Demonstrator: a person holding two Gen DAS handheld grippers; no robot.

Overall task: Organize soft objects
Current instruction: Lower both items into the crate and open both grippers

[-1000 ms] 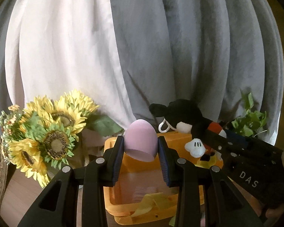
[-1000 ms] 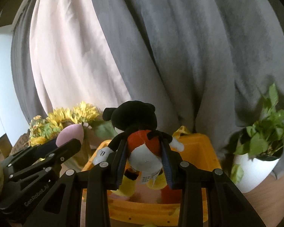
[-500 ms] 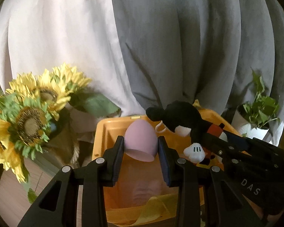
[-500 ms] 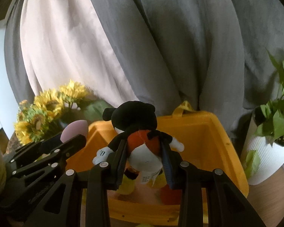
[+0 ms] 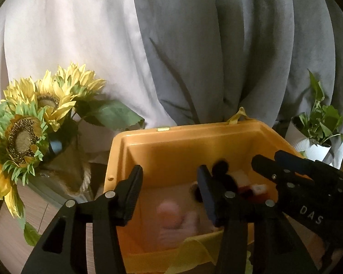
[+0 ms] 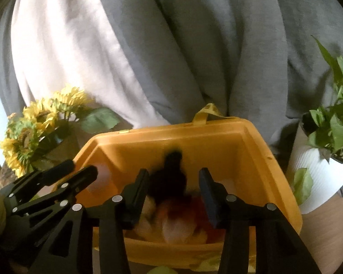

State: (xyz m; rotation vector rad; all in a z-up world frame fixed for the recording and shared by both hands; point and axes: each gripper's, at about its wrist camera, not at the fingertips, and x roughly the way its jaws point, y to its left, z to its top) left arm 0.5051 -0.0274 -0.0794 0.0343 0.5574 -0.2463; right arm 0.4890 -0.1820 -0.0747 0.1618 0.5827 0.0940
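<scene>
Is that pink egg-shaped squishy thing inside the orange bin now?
Inside: the pink egg shows blurred, low within the orange bin, clear of the left gripper.

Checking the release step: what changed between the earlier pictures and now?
Both jaws have just been opening. The left gripper let go of the pink egg-shaped toy, now blurred inside the orange bin. The right gripper released the mouse plush, which drops into the bin. Sunflowers, potted plant and curtains stayed put.
</scene>
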